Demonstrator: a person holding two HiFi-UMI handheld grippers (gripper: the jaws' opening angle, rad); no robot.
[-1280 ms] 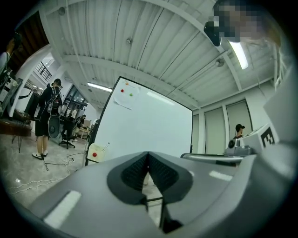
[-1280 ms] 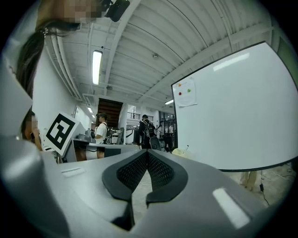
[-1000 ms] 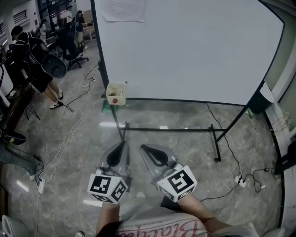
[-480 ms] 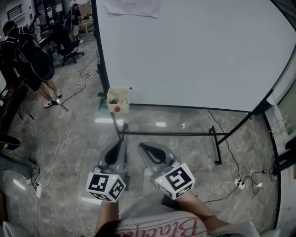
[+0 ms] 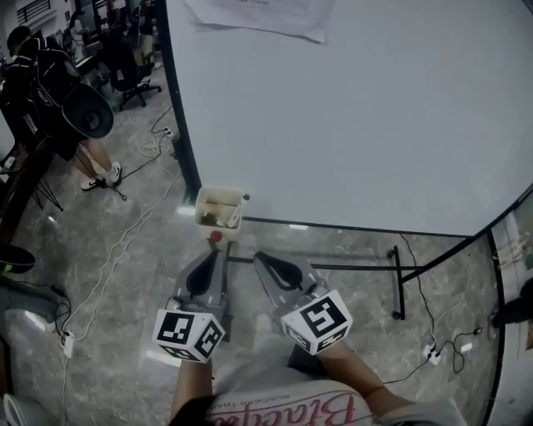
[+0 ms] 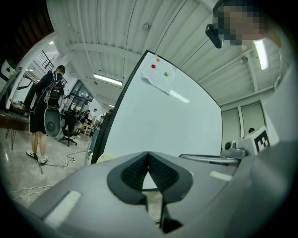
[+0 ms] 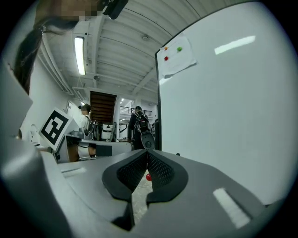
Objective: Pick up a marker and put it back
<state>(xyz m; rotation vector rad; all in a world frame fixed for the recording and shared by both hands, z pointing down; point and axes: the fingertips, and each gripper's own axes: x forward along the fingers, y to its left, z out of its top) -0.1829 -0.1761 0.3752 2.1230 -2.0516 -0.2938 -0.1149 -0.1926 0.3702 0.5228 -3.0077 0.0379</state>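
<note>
A small cream holder box (image 5: 218,207) hangs at the lower left corner of the whiteboard (image 5: 350,116). Markers stand in it, one leaning at its right side (image 5: 238,213), and a red dot (image 5: 216,237) marks its front. My left gripper (image 5: 219,255) is shut and empty, its tip just below the box. My right gripper (image 5: 259,259) is also shut and empty, slightly right of the box. In the left gripper view the pads (image 6: 139,168) meet at the tip and the box's edge (image 6: 103,158) shows behind. In the right gripper view the red dot (image 7: 148,177) shows through the gap below the closed tips.
The whiteboard's black stand bars (image 5: 350,267) and foot (image 5: 399,291) cross the floor on the right. Cables (image 5: 125,241) trail over the floor at left. A person (image 5: 58,91) stands far left near office chairs (image 5: 125,71). A paper sheet (image 5: 266,15) is pinned at the board's top.
Both grippers have moved forward toward the whiteboard. The holder box, formerly well ahead of them, now sits just beyond the jaw tips. Both stay shut.
</note>
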